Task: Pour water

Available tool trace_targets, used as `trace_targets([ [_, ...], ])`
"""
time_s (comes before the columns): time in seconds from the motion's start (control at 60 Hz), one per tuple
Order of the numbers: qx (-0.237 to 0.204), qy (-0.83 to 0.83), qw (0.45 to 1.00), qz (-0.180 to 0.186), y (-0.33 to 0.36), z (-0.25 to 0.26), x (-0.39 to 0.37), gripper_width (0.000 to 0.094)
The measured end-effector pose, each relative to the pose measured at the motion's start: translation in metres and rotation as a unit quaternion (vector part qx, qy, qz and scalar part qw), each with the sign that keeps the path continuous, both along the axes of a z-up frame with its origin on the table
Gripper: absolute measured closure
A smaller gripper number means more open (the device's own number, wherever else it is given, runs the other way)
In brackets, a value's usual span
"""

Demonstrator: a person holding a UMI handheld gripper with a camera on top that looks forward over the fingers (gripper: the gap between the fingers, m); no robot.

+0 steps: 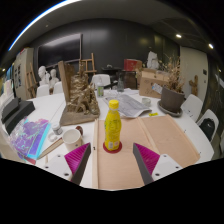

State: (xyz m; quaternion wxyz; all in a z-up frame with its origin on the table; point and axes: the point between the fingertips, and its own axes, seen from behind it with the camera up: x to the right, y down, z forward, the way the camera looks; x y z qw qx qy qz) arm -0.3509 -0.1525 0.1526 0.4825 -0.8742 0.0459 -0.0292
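Note:
A yellow bottle [113, 124] with a yellow cap stands upright on a small red coaster [112, 148] on a pale wooden board [150, 150]. My gripper [112, 160] is open, its two magenta pads [146, 156] spread wide on either side. The bottle stands just ahead of the fingertips, centred between them, with clear gaps at both sides. Nothing is held. A white cup [74, 138] stands to the left of the bottle, beyond the left finger.
A white table [190, 140] carries the board. A purple-pink patterned object [33, 136] lies at the left. A wooden model [78, 103] rises behind the cup. A potted plant [173, 98] stands at the back right, with easels and busts further back.

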Motion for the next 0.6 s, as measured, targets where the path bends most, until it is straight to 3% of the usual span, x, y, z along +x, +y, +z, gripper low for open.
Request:
trace_targets([
  [0.317, -0.024, -0.02, 0.999, -0.003, -0.144, 0.051, -0.036, 0.0072],
  [0.6, -0.029, -0.025, 0.999, -0.001, -0.185, 0.059, -0.036, 0.0074],
])
